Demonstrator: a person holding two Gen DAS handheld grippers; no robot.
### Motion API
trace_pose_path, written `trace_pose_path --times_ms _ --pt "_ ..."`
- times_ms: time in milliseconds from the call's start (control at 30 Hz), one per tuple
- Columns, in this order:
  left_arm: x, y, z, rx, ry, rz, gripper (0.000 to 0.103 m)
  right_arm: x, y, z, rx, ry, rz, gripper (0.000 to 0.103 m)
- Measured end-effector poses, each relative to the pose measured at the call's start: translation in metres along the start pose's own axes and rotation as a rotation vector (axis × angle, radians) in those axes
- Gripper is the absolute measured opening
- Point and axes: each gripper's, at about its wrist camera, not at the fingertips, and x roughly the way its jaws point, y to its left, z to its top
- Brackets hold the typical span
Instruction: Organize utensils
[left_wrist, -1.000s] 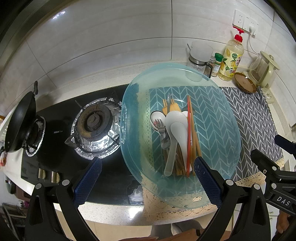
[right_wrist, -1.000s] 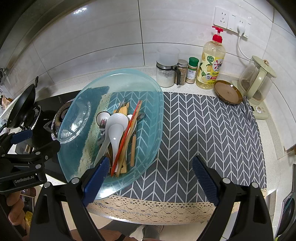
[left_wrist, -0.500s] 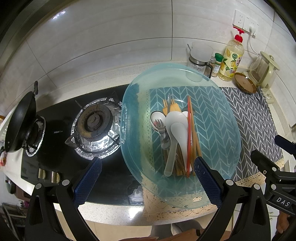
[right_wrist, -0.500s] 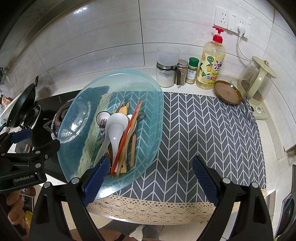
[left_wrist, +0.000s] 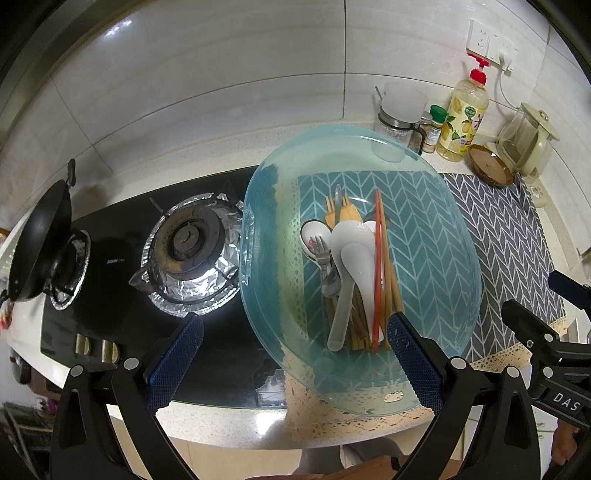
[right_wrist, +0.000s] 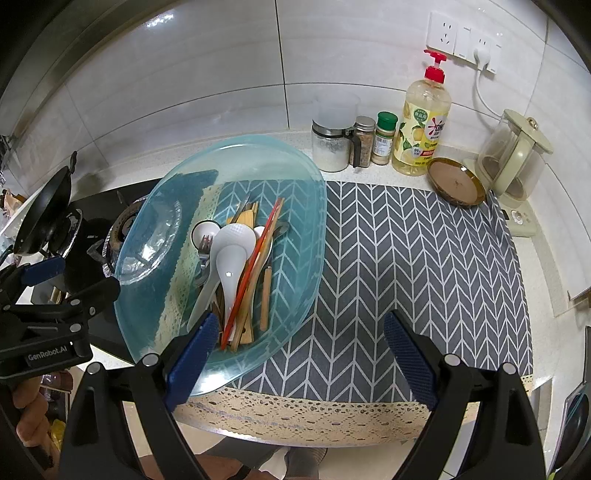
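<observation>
- Hovering over the counter's front edge, the right gripper (right_wrist: 295, 350) is spread wide with nothing between its blue pads; the left gripper (left_wrist: 291, 358) is likewise released and empty.
- Just ahead of both lies the pile of utensils (right_wrist: 240, 266) in a blue glass platter (right_wrist: 295, 192) that straddles the mat (right_wrist: 424, 258) and the stove (left_wrist: 110, 295).
- From the right gripper the pile sits forward and to the left, its near handle ends close to the left pad (right_wrist: 190, 350); from the left gripper it sits forward and to the right, the handle ends just beyond the right pad (left_wrist: 413, 358).
- Long axes run roughly away from the person, handles near and bowls far; the red chopsticks (right_wrist: 255, 266) lean rightward at the far end in the right view.
- Neither arm looks clearly nearer; each would need to shift sideways to centre on a handle.
- White spoons (left_wrist: 354, 266) lie on top, a fork (left_wrist: 321, 251) beside them, wooden pieces (left_wrist: 391, 291) beneath.
- Farther back stand jars (right_wrist: 354, 144), a soap bottle (right_wrist: 421, 122) and a kettle (right_wrist: 513, 155).
- Right view shows bare mat to the platter's right, a likely place to sort onto; the left view shows the burner (left_wrist: 188, 240) and wok (left_wrist: 40, 240) more fully, and the platter's near rim overhanging the counter edge.
</observation>
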Motion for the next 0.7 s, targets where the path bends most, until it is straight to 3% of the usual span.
trace_pose_path --times_ms 700 --pt "0.0017 0.0063 0.0010 -0.009 0.011 -0.001 0.099 0.0045 -0.0014 -0.0016 0.002 0.011 0.011 0.088"
